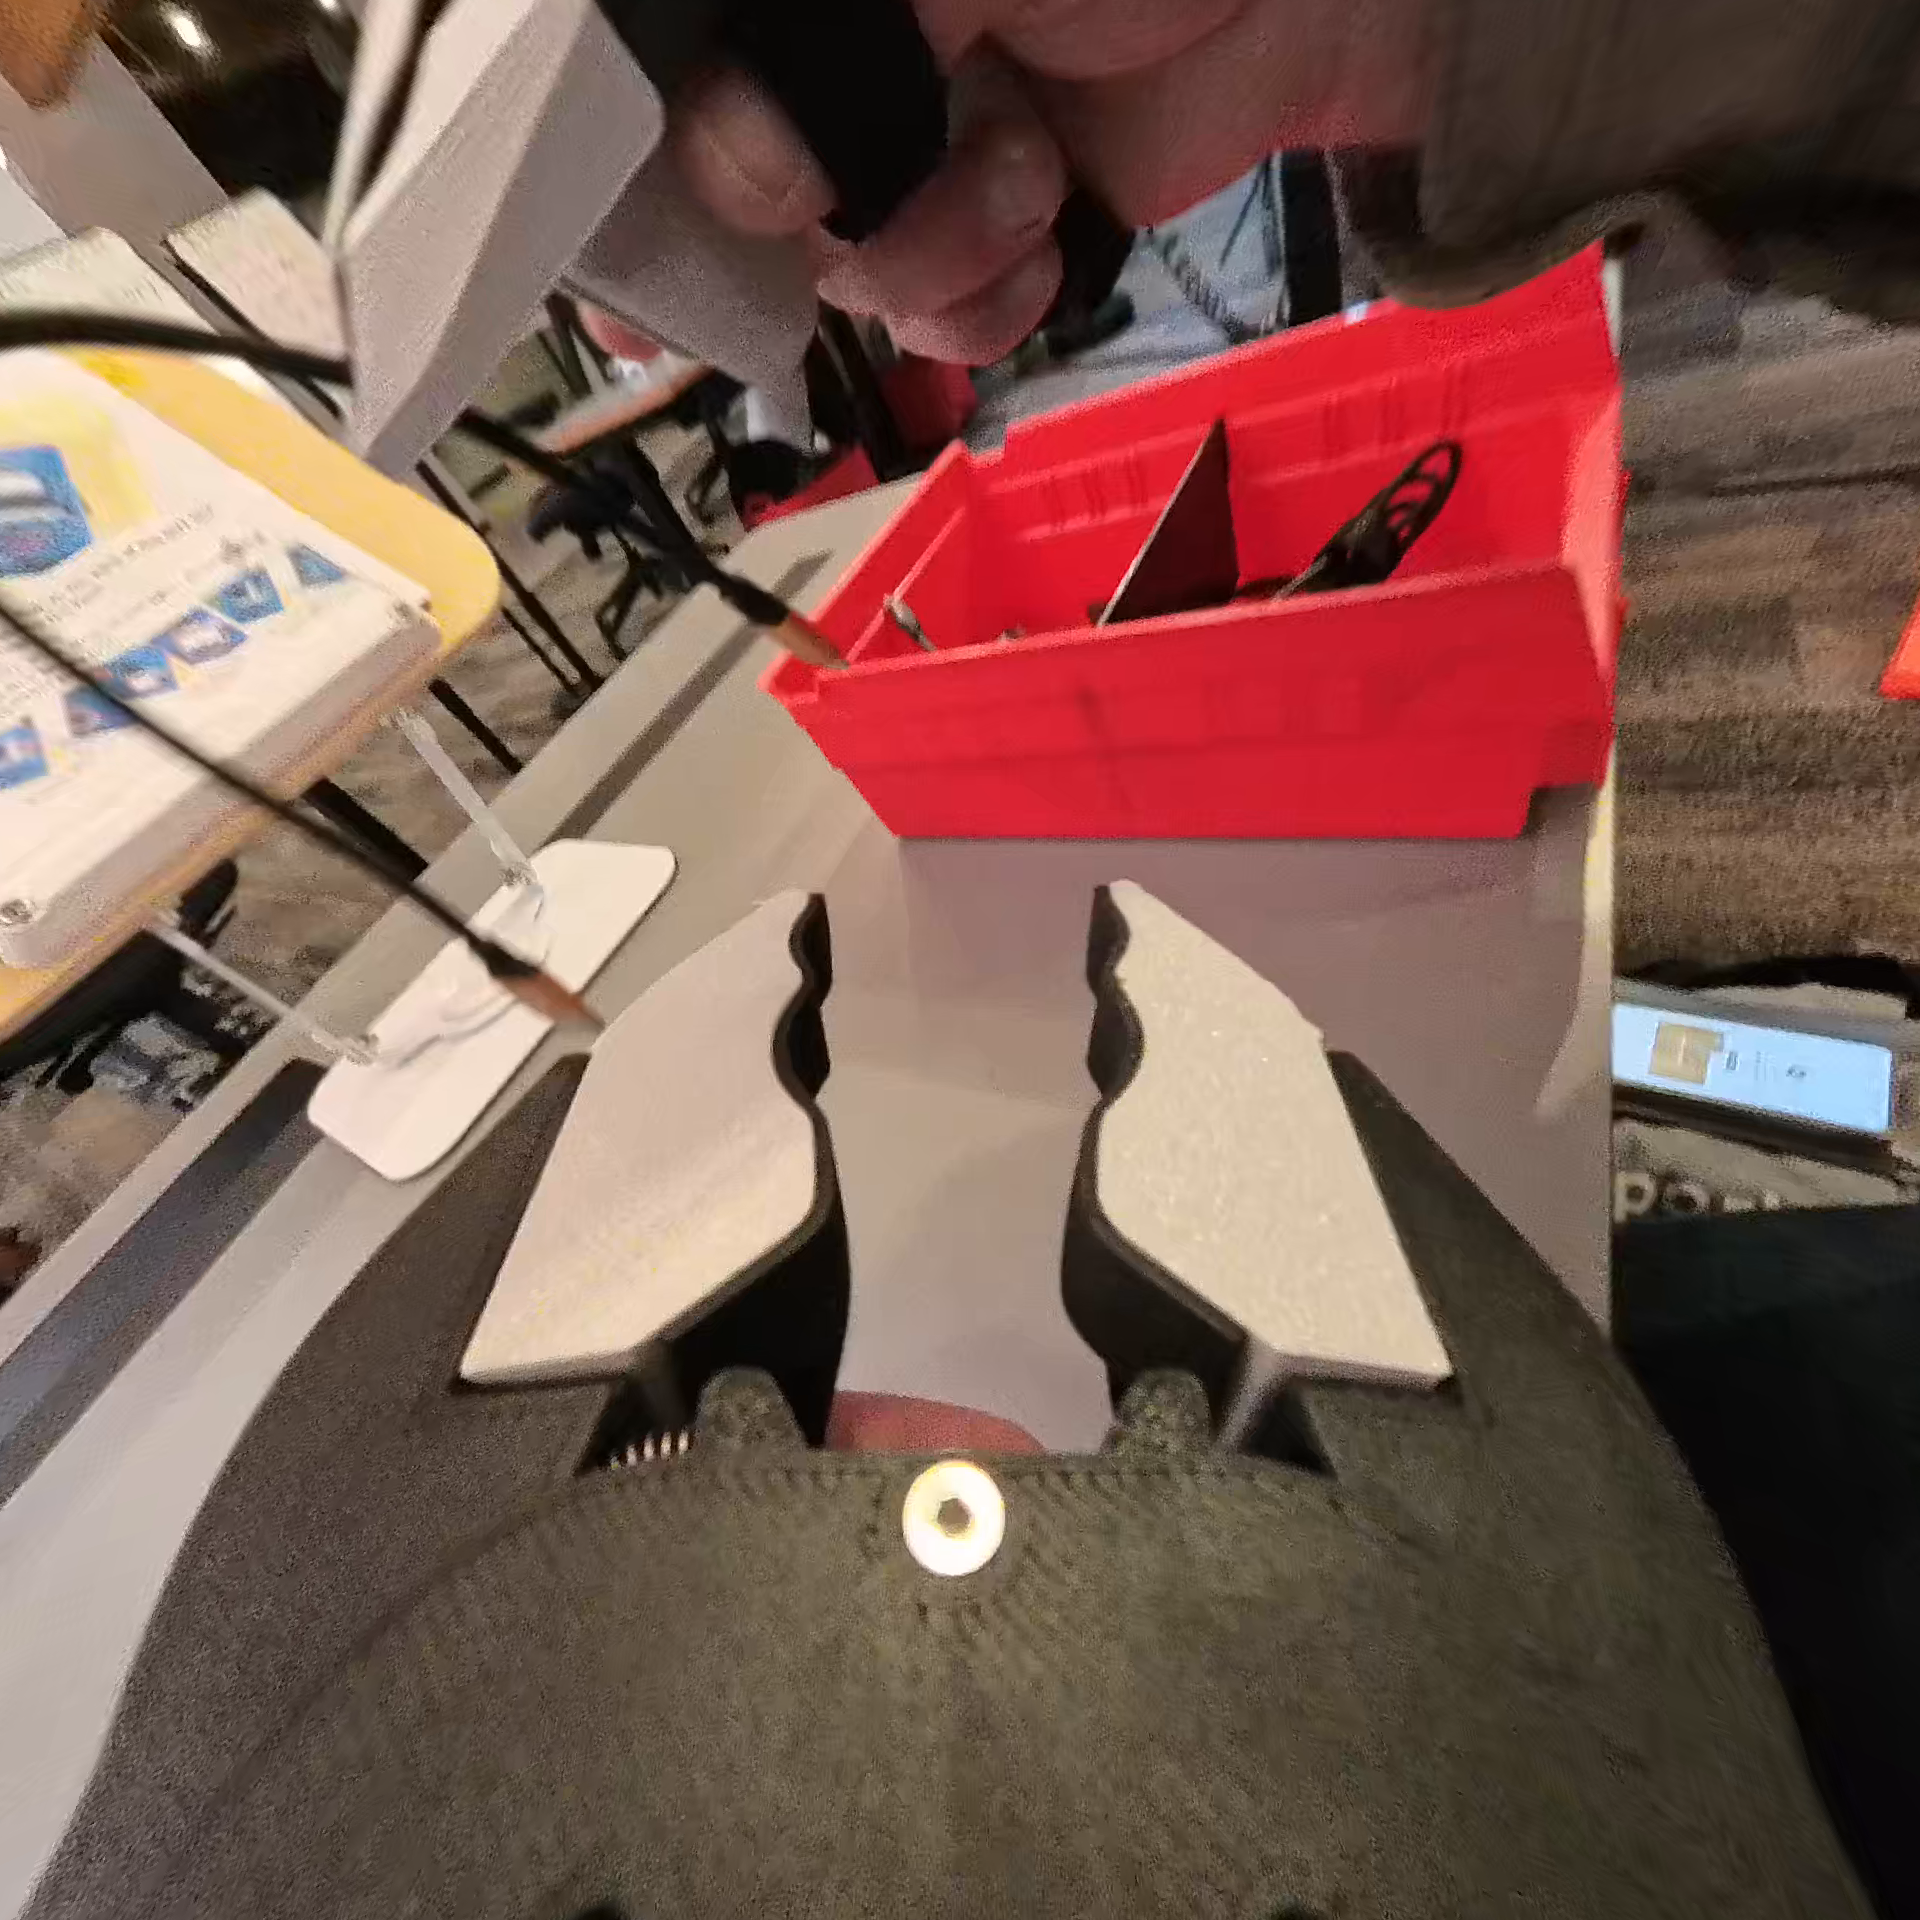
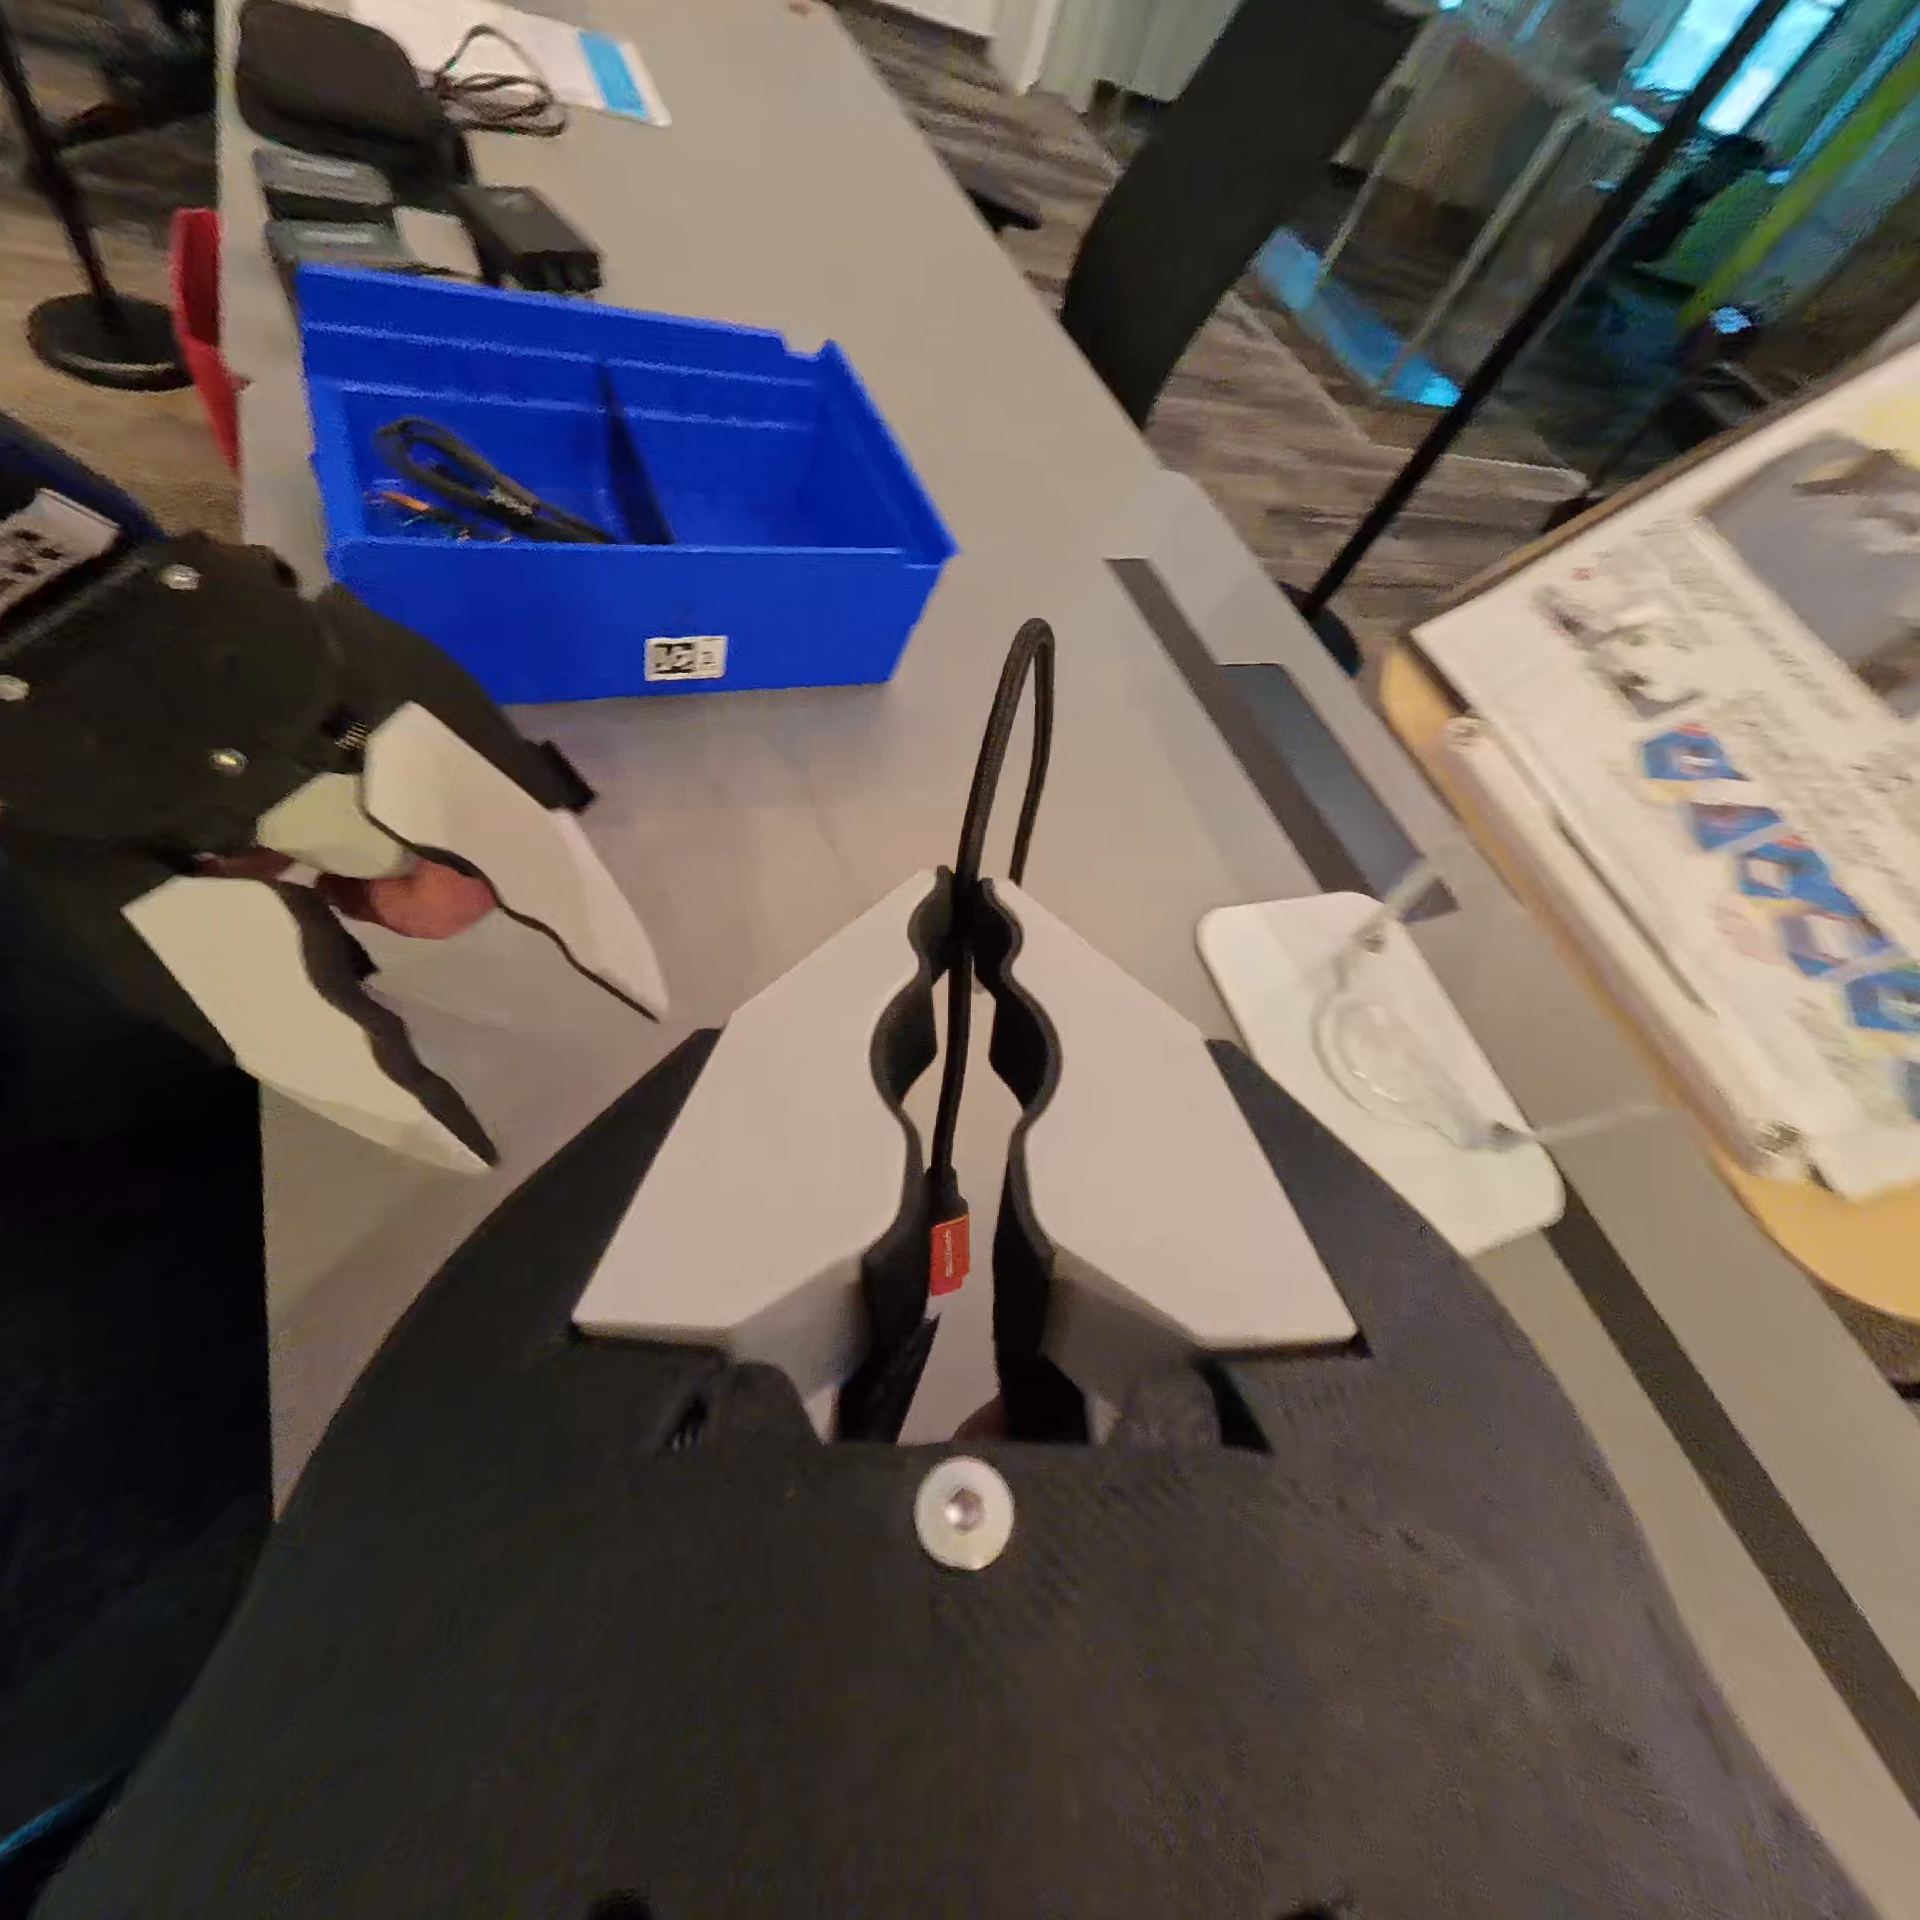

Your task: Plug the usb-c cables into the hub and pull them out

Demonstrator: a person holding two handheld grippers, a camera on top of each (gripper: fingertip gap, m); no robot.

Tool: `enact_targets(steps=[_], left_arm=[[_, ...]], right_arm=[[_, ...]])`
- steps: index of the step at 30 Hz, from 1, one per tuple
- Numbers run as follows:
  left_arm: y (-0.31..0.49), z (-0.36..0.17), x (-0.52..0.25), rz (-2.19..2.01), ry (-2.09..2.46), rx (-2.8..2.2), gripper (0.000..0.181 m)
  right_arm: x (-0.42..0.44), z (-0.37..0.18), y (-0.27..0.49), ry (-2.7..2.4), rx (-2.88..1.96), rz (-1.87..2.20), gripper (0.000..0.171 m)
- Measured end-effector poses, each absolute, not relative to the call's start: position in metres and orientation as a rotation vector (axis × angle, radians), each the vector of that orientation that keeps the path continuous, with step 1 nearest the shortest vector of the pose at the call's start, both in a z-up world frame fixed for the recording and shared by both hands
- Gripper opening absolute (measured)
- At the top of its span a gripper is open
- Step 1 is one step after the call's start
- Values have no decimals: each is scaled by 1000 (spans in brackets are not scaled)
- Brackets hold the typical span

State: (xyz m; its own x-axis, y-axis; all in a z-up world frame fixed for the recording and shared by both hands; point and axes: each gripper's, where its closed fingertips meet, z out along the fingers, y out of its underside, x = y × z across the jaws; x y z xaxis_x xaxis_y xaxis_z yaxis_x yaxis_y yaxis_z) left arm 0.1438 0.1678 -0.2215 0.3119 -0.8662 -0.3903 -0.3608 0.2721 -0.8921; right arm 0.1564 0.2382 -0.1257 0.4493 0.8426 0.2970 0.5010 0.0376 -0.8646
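Right wrist view first, and the grey table [image 2: 831, 208] fills it, stretching far away. Everything gets placed off the blue bin [image 2: 623, 520], which sits on that table ahead and to the left. Nearer than the bin and to its right, the right gripper [image 2: 961, 894] has its jaws pinched together on a black braided usb-c cable [image 2: 971, 831]: the cable runs up the channel between the two grey fingers, loops above the tips and drops behind them, with an orange-tagged plug end [image 2: 949, 1252] lying low in the throat. Left of that and below the bin's front corner, the left gripper [image 2: 566, 1081] hangs with its jaws spread wide, holding nothing, well apart from the cable. Right of the bin, past the table's dark seam, a white stand base [image 2: 1351, 1060] rests near the table edge.

Left wrist view now: the left gripper [image 1: 956, 935] gapes over bare table [image 1: 1247, 987], a red bin [image 1: 1195, 717] ahead, two cable plugs [image 1: 561, 1003] dangling at left. No hub shows in either view.
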Motion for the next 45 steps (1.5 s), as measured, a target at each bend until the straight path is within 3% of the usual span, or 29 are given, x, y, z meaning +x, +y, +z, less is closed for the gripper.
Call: enact_targets(steps=[1,7,12,19,28,32,37,45], left_arm=[[166,-215,143,-524,1251,-1297,48],[170,-212,134,-538,1225,-1311,46],[169,-225,130,-525,1263,-1334,40],[161,-230,134,-481,1302,-1303,35],[157,-231,137,-470,1328,-1307,34],[157,-233,135,-451,1336,-1323,34],[161,-236,130,-443,1331,-1349,34],[161,-239,131,-430,1341,-1358,34]], right_arm=[[169,-116,239,-1173,-1609,373,0],[246,-67,218,-1142,-1626,313,0],[299,-69,173,-1279,-1722,239,0],[335,-114,116,-1427,-1886,374,1],[342,-244,112,-1457,-2251,624,1],[386,-298,142,-1375,-2515,228,11],[399,-297,139,-1449,-2546,63,21],[407,-282,127,-1455,-2576,6,6]])
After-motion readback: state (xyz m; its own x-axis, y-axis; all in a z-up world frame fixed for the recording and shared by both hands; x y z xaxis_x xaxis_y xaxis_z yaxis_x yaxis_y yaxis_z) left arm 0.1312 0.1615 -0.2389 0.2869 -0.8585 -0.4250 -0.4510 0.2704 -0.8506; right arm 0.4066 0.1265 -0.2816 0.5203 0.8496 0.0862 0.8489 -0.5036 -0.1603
